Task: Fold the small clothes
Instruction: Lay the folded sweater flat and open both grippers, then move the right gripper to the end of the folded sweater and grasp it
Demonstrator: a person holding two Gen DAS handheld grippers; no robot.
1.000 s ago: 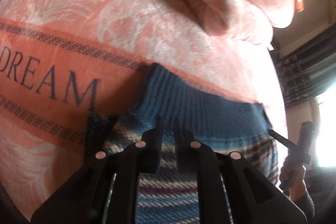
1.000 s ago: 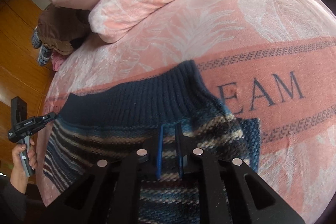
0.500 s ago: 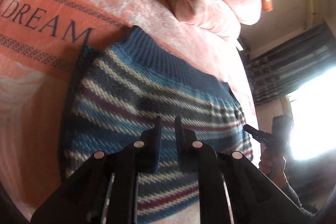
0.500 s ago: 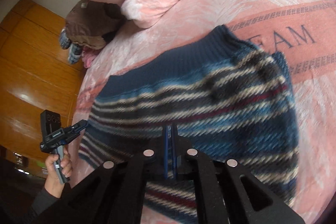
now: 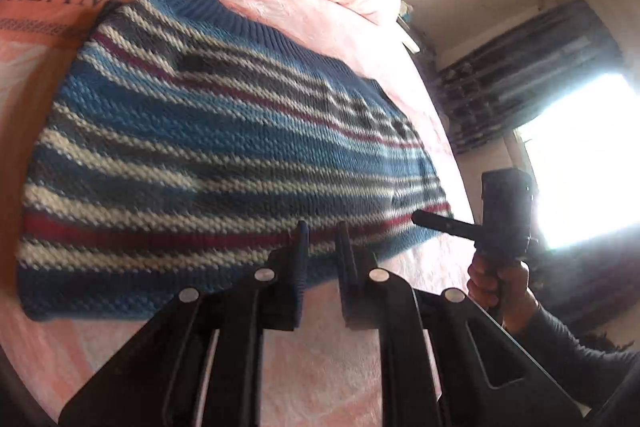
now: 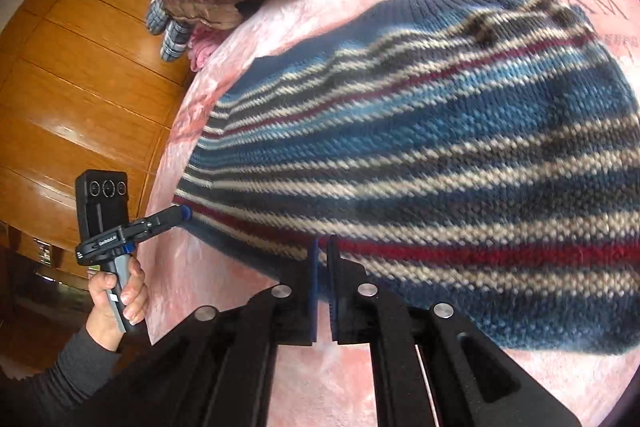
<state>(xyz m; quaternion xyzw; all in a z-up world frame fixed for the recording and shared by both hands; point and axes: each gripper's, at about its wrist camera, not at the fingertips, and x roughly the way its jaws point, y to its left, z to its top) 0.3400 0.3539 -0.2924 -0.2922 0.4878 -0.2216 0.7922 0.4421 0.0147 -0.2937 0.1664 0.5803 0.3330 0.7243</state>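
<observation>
Sweater (image 5: pixel 224 147) — striped knit — lies spread flat on the pink blanket (image 5: pixel 328 359). Left gripper (image 5: pixel 320 247) shows a narrow gap between its jaws, nothing held; right gripper (image 6: pixel 322 255) is nearly closed, empty too. Whether either tip touches the near hem is hard to tell — motion blur softens it.

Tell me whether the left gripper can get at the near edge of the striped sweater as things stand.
Probably yes. The left gripper hangs right at the near edge of the striped sweater, fingers slightly apart, nothing between them and the knit. The right gripper is off to the side, not blocking.
</observation>
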